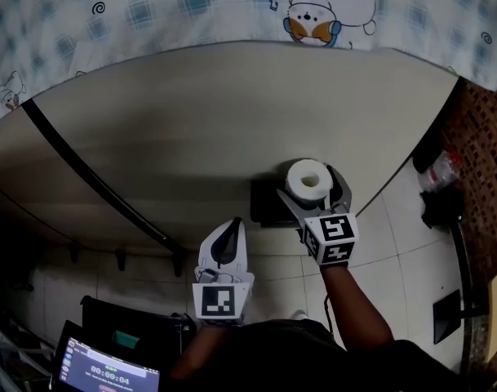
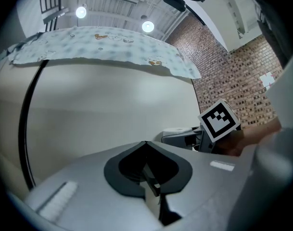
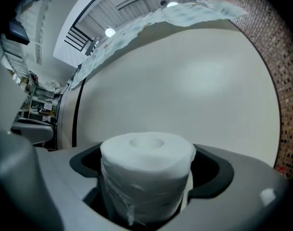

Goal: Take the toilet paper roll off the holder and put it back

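Toilet paper roll, centre frame: light, soft, crushable; grip sides gently. Your right gripper jaws stood spread around it; left gripper jaws pressed together.

The room is dim. Two round ceiling lights glow white far up. The pale wall turns darker low down. Both gripper views bend at the edges, with dark corners. The near toilet paper roll looks blurry.
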`<state>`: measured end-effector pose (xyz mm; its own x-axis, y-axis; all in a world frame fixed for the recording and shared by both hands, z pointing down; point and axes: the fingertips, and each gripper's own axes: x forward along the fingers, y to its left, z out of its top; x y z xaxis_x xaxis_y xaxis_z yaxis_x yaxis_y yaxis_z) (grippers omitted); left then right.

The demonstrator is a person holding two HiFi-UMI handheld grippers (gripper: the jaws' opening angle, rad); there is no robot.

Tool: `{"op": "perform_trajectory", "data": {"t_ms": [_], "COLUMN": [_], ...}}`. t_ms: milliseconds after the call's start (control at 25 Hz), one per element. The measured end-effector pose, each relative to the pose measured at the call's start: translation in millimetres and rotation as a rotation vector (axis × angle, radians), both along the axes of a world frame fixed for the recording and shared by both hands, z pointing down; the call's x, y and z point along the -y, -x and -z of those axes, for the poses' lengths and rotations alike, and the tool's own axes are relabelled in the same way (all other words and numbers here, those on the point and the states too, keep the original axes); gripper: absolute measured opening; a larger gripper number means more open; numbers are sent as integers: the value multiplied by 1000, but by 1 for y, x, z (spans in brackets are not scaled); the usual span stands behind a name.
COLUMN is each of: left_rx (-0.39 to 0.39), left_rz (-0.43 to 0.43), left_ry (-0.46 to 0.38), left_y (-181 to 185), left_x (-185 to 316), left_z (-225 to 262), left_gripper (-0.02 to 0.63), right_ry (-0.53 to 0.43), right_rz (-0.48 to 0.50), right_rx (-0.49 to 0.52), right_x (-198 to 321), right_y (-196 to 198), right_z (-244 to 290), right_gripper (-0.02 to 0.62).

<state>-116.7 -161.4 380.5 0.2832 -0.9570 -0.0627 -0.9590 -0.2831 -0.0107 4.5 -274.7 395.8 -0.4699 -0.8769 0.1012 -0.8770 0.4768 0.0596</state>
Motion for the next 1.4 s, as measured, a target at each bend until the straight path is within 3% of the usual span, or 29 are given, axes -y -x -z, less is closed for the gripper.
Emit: {"op": "perform_trajectory", "data": {"t_ms": [200,480,880,1200,1400], "left_rx": [-1,-6,-6,27,35], "left_rz": [9,3,-23,-4,-129], "left_ry": [4,5,31,168,288], "left_y": [5,3,-5,2,-16], "left_x": [1,1,1,6,17], "left_z": [-1,-1,-9,-74,-125], "left_gripper": [17,17,17,17,20], "right_ry": [2,-8,-71,-77,-94], "right_rz": [-1,17,35,8,1], "right_rx": [-15,-9,57,150,165], "right_x": [3,3,-18,-33,-44], "right_y": [2,0,-12,-42,-51], "right_z": [0,1,42,55,63], "right_gripper": [476,466,466,466,466]}}
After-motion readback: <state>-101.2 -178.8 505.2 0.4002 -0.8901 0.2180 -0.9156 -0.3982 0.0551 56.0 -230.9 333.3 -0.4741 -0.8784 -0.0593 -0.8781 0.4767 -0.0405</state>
